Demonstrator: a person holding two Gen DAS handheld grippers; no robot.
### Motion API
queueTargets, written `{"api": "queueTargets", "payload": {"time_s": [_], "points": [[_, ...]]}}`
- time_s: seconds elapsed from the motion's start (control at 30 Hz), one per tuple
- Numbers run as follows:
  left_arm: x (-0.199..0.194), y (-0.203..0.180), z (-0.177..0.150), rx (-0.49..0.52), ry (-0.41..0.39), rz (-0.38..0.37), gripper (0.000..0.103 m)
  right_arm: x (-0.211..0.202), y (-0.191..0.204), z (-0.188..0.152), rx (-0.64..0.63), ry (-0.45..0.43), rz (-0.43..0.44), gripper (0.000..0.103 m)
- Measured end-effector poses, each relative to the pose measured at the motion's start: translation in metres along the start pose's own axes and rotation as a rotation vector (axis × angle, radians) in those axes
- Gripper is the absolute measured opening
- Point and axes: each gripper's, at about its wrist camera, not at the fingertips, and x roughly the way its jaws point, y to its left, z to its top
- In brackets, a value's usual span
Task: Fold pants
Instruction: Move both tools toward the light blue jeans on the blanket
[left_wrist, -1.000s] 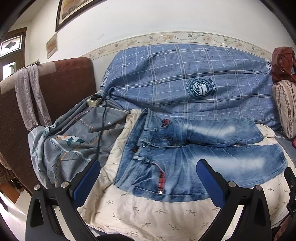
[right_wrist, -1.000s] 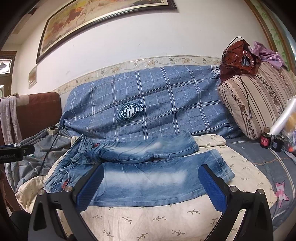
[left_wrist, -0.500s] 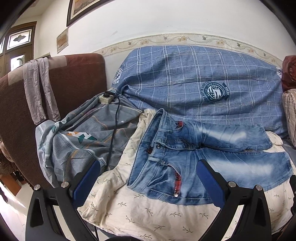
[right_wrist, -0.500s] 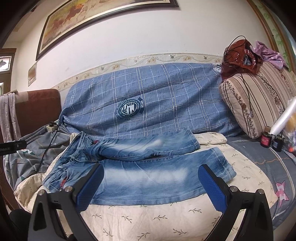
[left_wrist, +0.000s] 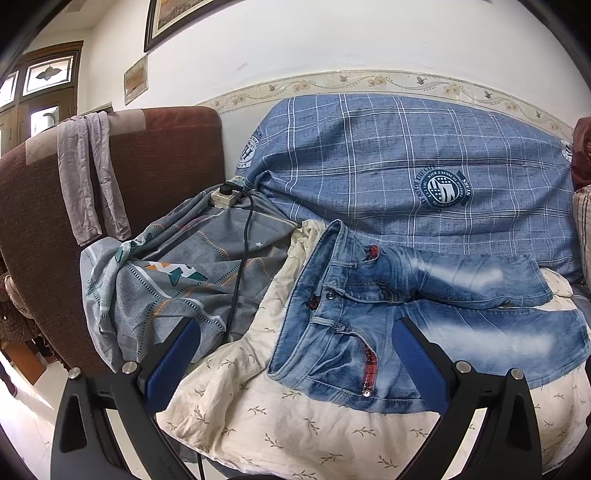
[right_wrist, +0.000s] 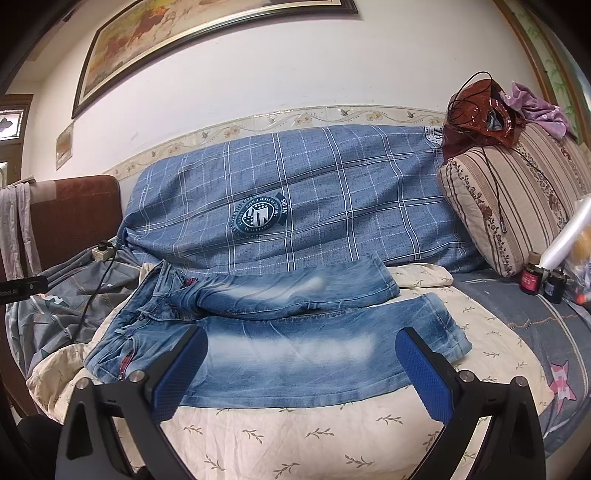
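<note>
The jeans (right_wrist: 280, 328) are lying flat on the cream sheet (right_wrist: 295, 435), waistband leftward. The left gripper (left_wrist: 295, 354) and right gripper (right_wrist: 301, 363) are hovering wide open above them, gripping nothing.

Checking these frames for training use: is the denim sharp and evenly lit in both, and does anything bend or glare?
Left wrist: jeans sharp, light even, window blown out, wall border bowed by fisheye. Right wrist: jeans sharp, soft shadow between the legs, painting curved, plastic roll glares.
</note>
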Motion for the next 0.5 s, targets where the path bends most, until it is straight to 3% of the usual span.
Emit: {"api": "queueTargets", "payload": {"time_s": [0.5], "points": [[0.003,0.013,0.001,-0.020,-0.009,0.034,0.103,0.000,0.002,-0.001,-0.002,0.000,-0.003,0.103]]}}
